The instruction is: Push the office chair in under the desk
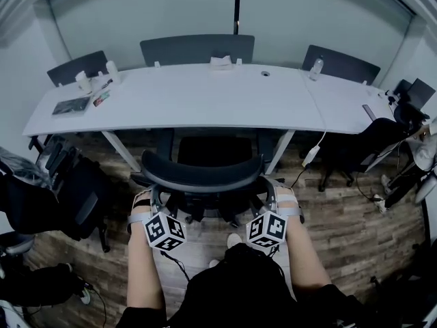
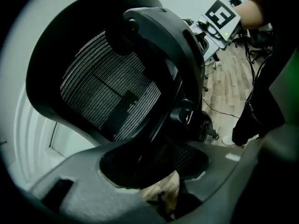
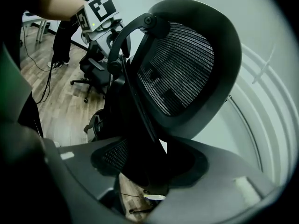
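Item 1: office chair (image 1: 201,175), mesh back. It faces the white desk (image 1: 205,104), back near the desk's front edge but apart from it. We judge it not yet fully under.
Item 2: left tongs (image 1: 145,202), closed onto the back's left rim.
Item 3: right tongs (image 1: 281,198), clamped likewise on the right rim.
Note: we read the 2-sided hold as keeping the push straight, w/ the chair approx. centred betw. the desk legs (image 1: 280,152).
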`<state>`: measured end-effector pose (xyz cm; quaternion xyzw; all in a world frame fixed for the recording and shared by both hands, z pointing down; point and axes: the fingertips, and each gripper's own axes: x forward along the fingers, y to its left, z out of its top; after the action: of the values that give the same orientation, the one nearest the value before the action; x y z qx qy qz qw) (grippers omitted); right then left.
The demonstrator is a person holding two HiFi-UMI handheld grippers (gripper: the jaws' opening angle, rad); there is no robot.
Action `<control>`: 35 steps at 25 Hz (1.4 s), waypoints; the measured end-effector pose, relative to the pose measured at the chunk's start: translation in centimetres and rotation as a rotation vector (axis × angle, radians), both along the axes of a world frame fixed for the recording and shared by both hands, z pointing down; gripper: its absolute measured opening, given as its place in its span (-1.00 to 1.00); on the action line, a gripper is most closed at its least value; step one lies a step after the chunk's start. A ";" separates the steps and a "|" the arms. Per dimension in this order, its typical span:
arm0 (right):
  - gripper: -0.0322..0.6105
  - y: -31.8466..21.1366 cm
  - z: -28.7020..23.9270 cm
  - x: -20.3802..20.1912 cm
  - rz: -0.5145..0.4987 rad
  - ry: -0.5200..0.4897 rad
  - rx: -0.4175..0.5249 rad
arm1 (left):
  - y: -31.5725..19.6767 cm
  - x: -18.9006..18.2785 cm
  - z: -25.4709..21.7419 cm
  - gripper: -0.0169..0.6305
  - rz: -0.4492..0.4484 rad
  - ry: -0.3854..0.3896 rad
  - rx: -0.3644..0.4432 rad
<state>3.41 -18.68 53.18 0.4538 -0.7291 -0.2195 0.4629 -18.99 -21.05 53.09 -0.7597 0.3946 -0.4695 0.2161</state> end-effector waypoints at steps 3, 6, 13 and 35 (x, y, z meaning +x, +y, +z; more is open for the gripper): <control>-0.12 -0.4 -0.1 0.1 -0.008 0.004 0.006 | -0.3 0.0 -0.1 -0.36 0.003 0.012 0.003; -0.11 -0.9 -0.1 0.3 -0.003 0.001 0.014 | -0.7 0.3 -0.1 -0.36 0.009 0.016 0.002; -0.11 -2.5 -0.1 0.5 -0.005 0.004 0.006 | -2.0 0.4 -0.1 -0.36 0.011 0.023 0.010; -0.09 -9.1 -0.1 0.2 0.005 0.001 0.002 | -7.7 0.1 -0.1 -0.35 0.038 0.070 -0.018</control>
<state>3.59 -27.78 53.07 0.4560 -0.7276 -0.2193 0.4632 -18.89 -28.77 52.99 -0.7850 0.3832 -0.4419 0.2040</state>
